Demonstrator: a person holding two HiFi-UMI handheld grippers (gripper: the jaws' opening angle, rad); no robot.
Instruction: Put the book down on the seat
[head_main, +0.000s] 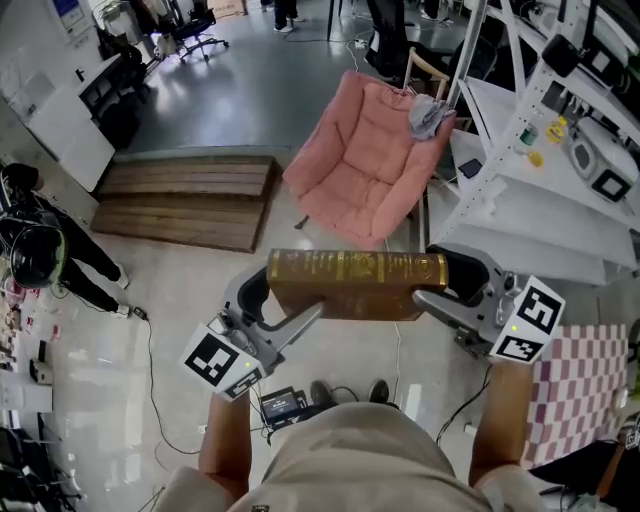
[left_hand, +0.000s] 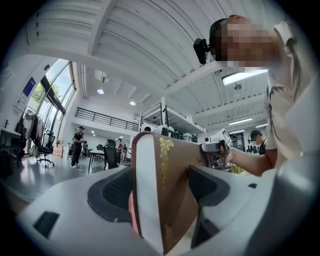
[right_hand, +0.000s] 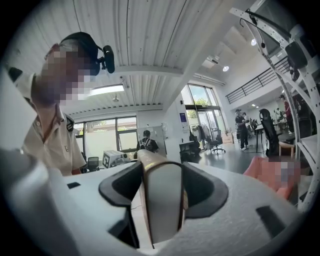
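Book (head_main: 355, 285), brown with a gilt-tooled spine, is held level in the air between both grippers, just in front of the person's waist and above the floor. Left gripper (head_main: 280, 308): fingers (left_hand: 207, 186) pinching one end of the book across its covers. Right gripper (head_main: 455, 287): fingers (right_hand: 202, 189) pinching the opposite end, page edges facing that camera. Pink chair (head_main: 365, 165) stands ahead, well apart from the book. Grey cloth (head_main: 430, 118) lies on the chair's upper backrest corner.
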